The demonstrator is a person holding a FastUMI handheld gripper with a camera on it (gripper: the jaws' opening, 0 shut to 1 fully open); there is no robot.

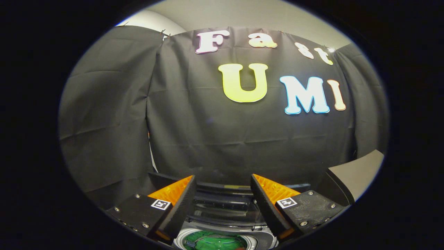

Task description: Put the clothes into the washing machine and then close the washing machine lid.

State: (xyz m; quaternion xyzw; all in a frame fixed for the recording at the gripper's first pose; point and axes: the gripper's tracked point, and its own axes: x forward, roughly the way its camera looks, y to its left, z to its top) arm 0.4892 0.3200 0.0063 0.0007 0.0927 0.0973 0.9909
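**Gripper spread over the washer's open drum**

I have the gripper [222, 198] held with its two fingers wide apart and nothing between them; neither finger touches anything. The inner faces of the fingers [182, 208] are ribbed, and each finger block carries a small square black-and-white marker.

Below and between the fingers I see the washing machine [225, 211]. Its round drum opening [215, 241] has a pale ring around it, and inside it something green shows, with a touch of red at one side; I cannot tell whether that is the clothes or the drum's own bottom. Just beyond the opening, at the machine's back edge, the lid [225, 199] stands raised, a dark glossy panel with a frame.

Past the right finger sits a smooth grey wedge-shaped surface [353, 173]. Behind everything hangs the creased black cloth wall [194, 132].
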